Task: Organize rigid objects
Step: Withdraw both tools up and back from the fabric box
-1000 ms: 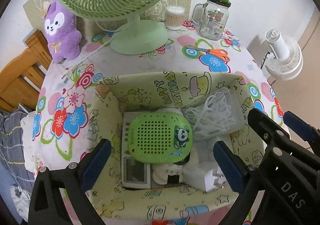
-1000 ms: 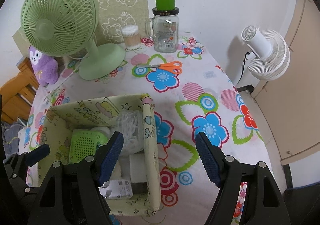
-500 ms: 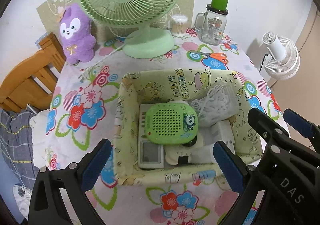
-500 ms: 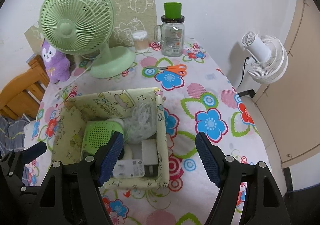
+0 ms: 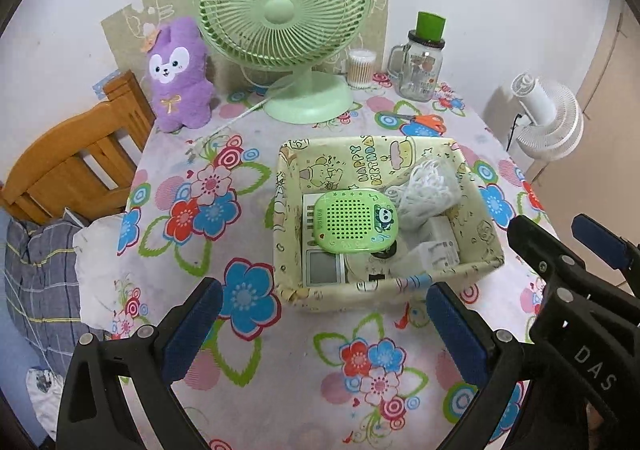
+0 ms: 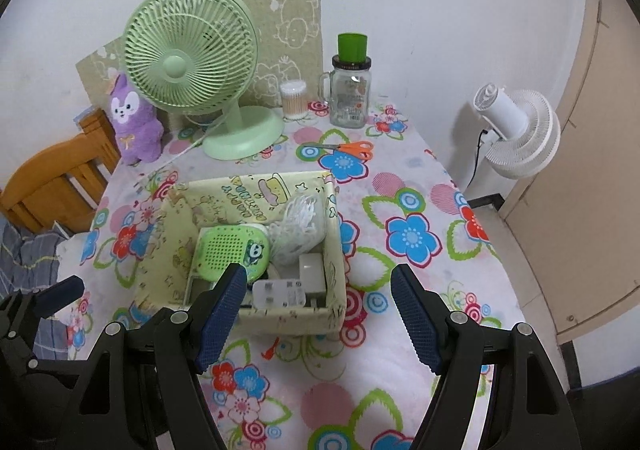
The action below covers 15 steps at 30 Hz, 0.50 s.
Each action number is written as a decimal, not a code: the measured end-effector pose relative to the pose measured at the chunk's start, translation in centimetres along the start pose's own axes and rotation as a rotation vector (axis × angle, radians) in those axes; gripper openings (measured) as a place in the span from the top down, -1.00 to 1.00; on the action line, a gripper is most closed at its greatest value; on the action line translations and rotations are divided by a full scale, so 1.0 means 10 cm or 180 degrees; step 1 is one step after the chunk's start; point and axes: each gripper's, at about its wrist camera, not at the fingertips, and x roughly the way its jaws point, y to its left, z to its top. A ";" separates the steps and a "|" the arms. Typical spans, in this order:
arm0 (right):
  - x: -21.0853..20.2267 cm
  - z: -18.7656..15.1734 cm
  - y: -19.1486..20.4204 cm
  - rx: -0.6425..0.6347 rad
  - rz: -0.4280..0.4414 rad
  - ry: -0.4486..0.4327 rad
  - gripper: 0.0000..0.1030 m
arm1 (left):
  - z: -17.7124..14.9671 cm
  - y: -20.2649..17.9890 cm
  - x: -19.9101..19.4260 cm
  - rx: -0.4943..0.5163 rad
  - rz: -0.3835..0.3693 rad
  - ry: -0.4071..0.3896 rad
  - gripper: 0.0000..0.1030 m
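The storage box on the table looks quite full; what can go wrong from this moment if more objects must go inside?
1. The green panda speaker lies on top of other items in the storage box, so it may slide if bumped.
2. The white cord bundle could catch on a finger.
3. The orange scissors lie flat outside the box, probably awkward to pinch. Both the left gripper and right gripper are open and empty.

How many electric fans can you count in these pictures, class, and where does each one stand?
2. The green fan stands at the back of the flowered table, beside the purple plush toy. The white fan stands off the table's right side, near the wall. None seems hidden.
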 end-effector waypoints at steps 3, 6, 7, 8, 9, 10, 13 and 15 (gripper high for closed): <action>-0.14 -0.05 0.00 -0.0013 0.0008 -0.0039 -0.50 | -0.05 0.02 -0.12 -0.0006 0.0006 -0.0086 -0.99; -0.26 -0.06 0.00 -0.0072 0.0022 -0.0068 -0.50 | -0.11 0.05 -0.24 -0.0075 0.0007 -0.0133 -0.99; -0.31 -0.06 0.00 -0.0096 0.0037 -0.0090 -0.50 | -0.13 0.07 -0.29 -0.0105 0.0001 -0.0148 -0.99; -0.35 -0.06 0.00 -0.0117 0.0051 -0.0107 -0.51 | -0.13 0.08 -0.33 -0.0122 0.0010 -0.0161 -0.99; -0.40 -0.06 0.00 -0.0138 0.0074 -0.0129 -0.54 | -0.14 0.08 -0.38 -0.0132 0.0028 -0.0183 -0.99; -0.43 -0.05 -0.01 -0.0148 0.0092 -0.0150 -0.63 | -0.14 0.09 -0.43 -0.0139 0.0052 -0.0216 -0.99; -0.56 -0.04 -0.02 -0.0214 0.0183 -0.0253 -0.68 | -0.15 0.10 -0.58 -0.0175 0.0138 -0.0287 -0.99; -0.64 -0.01 -0.03 -0.0241 0.0249 -0.0271 -0.69 | -0.16 0.10 -0.66 -0.0199 0.0162 -0.0295 -0.99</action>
